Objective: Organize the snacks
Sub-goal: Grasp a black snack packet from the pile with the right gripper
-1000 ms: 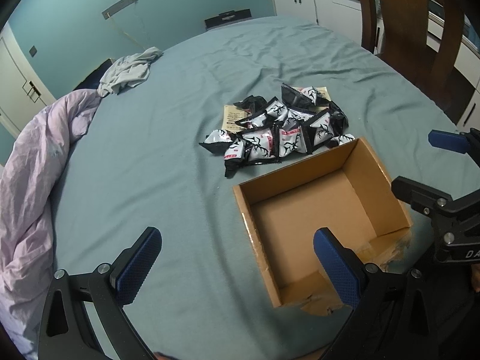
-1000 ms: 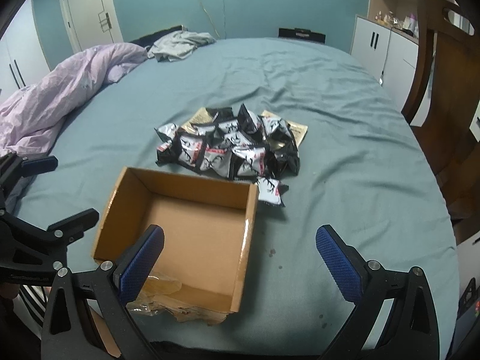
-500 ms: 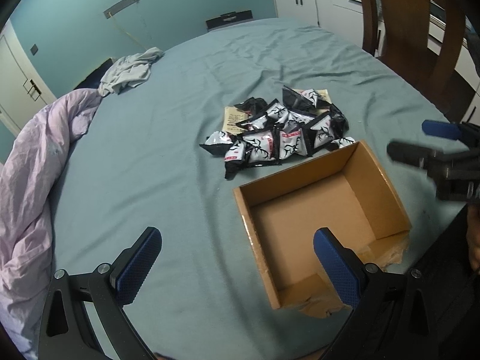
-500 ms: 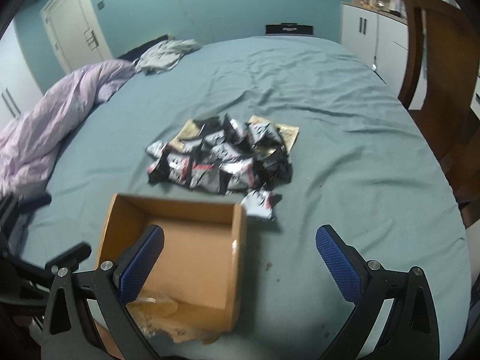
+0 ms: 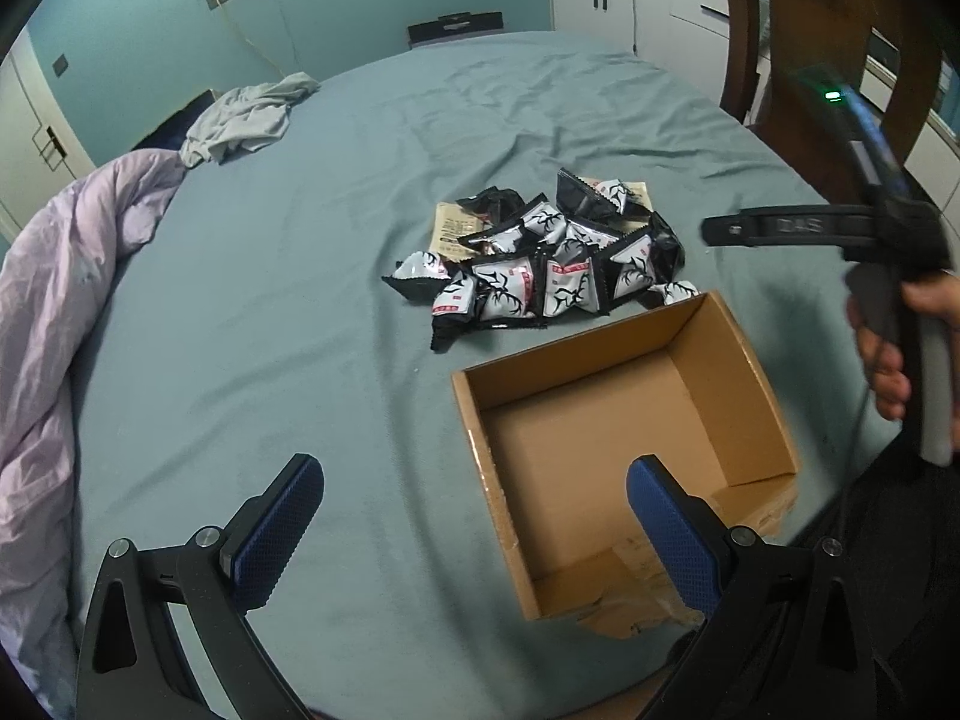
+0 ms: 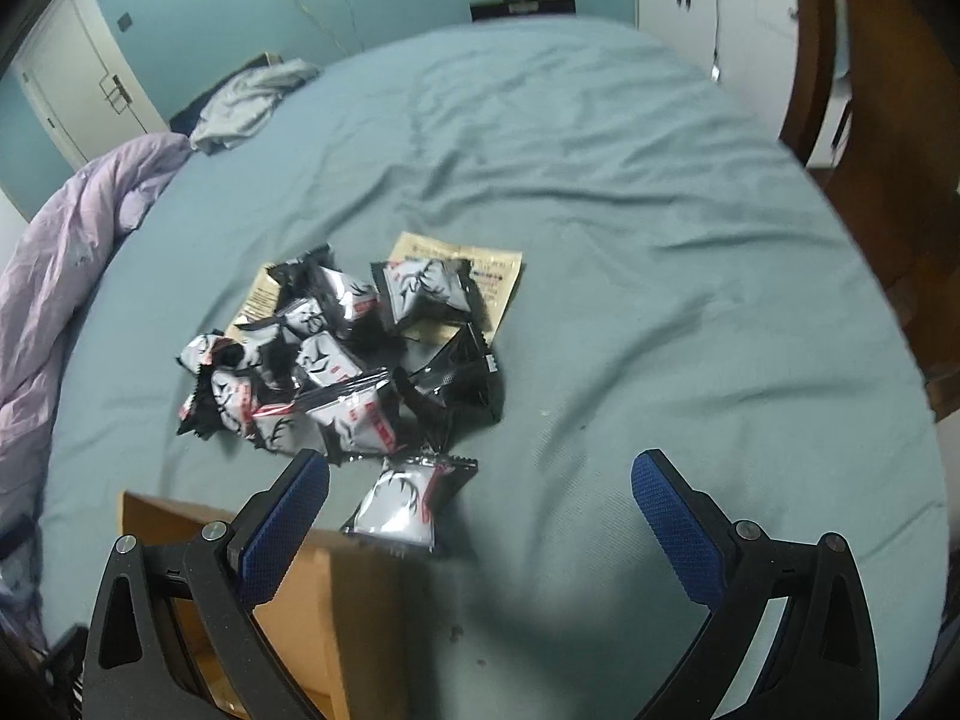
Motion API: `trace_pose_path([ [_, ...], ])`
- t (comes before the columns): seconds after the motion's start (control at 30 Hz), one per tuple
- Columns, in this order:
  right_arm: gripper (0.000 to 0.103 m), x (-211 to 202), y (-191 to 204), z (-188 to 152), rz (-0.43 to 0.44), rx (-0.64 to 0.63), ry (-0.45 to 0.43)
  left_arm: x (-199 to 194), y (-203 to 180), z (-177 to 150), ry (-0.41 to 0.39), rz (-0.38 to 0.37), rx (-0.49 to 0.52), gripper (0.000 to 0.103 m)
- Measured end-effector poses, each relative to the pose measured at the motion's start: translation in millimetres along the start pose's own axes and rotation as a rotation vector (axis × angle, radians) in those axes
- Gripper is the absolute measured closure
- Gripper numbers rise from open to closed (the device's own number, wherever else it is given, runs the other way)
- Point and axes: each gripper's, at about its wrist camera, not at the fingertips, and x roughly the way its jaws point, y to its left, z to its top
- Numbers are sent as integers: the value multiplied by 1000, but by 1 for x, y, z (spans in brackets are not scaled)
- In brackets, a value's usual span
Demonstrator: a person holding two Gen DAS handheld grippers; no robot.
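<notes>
Both grippers, left (image 5: 474, 531) and right (image 6: 480, 516), gape empty; crinkly, seemingly foil snack packets (image 5: 540, 264) heap beside square cardboard box (image 5: 624, 438).

The right gripper (image 5: 780, 225) arm bears raised letters that look like "DAS"; the snack packets' (image 5: 540, 264) print is unreadable.

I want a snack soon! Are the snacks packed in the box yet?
Not yet. The cardboard box is empty, and all the snack packets sit piled on the bed. Both grippers, left and right, are open and hold nothing. The right one hangs above the nearest packet.
</notes>
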Motion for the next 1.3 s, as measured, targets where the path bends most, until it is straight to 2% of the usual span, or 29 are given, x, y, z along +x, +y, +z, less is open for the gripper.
trace_pose_path([
  [0.17,15,38,0,26,-23,-9,63,4,5,1,20,-34,-32,0],
  [0.43,23,95,14,46,-88,-68,138,10,12,3,41,-48,-64,0],
  [0.6,45,108,20,48,-91,-94,134,14,12,6,46,-43,-67,0],
  [0.67,59,108,23,45,-80,-105,130,14,12,6,46,-43,-68,0],
  [0.77,63,108,25,45,-91,-121,118,12,13,6,36,-39,-69,0],
  [0.9,64,86,22,42,-85,-103,72,9,13,7,15,-34,-64,2],
  [1.0,64,59,17,40,-38,-59,16,9,12,7,10,-31,-62,3],
  [1.3,64,-24,6,-10,78,1,-96,3,25,10,-39,33,-102,3],
])
